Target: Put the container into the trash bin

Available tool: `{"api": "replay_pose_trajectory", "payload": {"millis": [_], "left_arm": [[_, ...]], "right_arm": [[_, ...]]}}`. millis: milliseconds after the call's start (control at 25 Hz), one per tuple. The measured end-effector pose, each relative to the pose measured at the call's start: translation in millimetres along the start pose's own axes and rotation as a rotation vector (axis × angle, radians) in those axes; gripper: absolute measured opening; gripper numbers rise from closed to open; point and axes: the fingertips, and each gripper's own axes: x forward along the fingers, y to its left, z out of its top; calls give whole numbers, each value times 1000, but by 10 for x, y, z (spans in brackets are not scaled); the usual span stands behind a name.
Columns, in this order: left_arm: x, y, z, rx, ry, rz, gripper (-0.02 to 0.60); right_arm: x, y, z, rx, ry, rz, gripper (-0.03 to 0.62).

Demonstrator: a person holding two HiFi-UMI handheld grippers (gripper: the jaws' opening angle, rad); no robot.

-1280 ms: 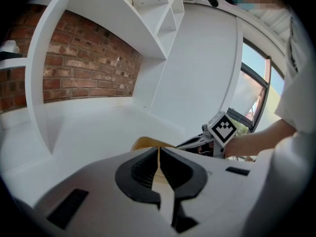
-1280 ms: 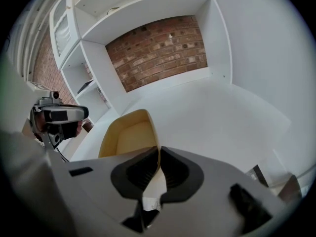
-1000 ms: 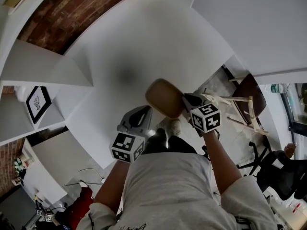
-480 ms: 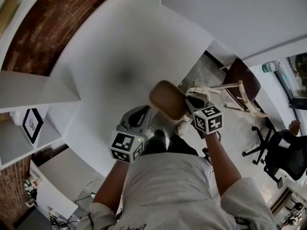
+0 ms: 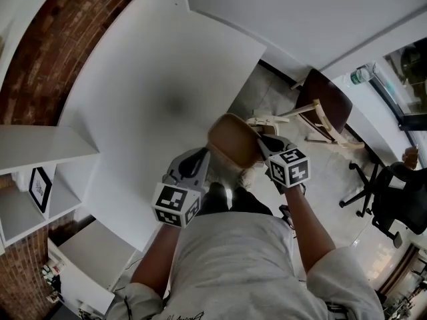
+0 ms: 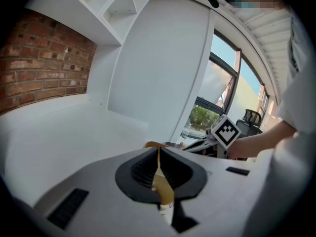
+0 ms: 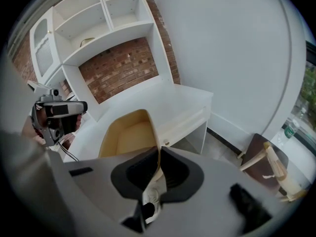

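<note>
Compared with a second ago, the white tabletop [image 5: 167,59] sits further toward the upper left of the head view and more of the grey floor [image 5: 267,95] shows beside it. The wooden chair [image 5: 327,105] has shifted from the right edge toward the upper right, and the framed picture [image 5: 40,187] on the white shelf [image 5: 40,152] has slid lower on the left. The tan container [image 5: 232,139] is still carried between the two tools in front of the person's chest, now hanging over the tabletop's near edge where it meets the floor. The left tool [image 5: 208,157] is pressed together on a thin strip of the container's wall, as the left gripper view shows. The right tool [image 5: 259,144] likewise pinches the opposite wall between its dark pads. In the right gripper view the container's mouth opens toward that camera, and only its pale tan lining can be seen inside. Its rim is a rounded rectangle. In the head view the longer side appears to run slantwise from upper left to lower right, between the two tools, with the body tilted rather than level.
</note>
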Motion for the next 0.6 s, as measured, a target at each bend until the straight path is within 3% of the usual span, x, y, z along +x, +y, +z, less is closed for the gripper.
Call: {"api": "replay_pose_trajectory", "payload": {"millis": [600], "left_arm": [[429,-817,41,47,15,-53,26]], "right_arm": [[-639,-668,-415,63,-25,-50,40]]}}
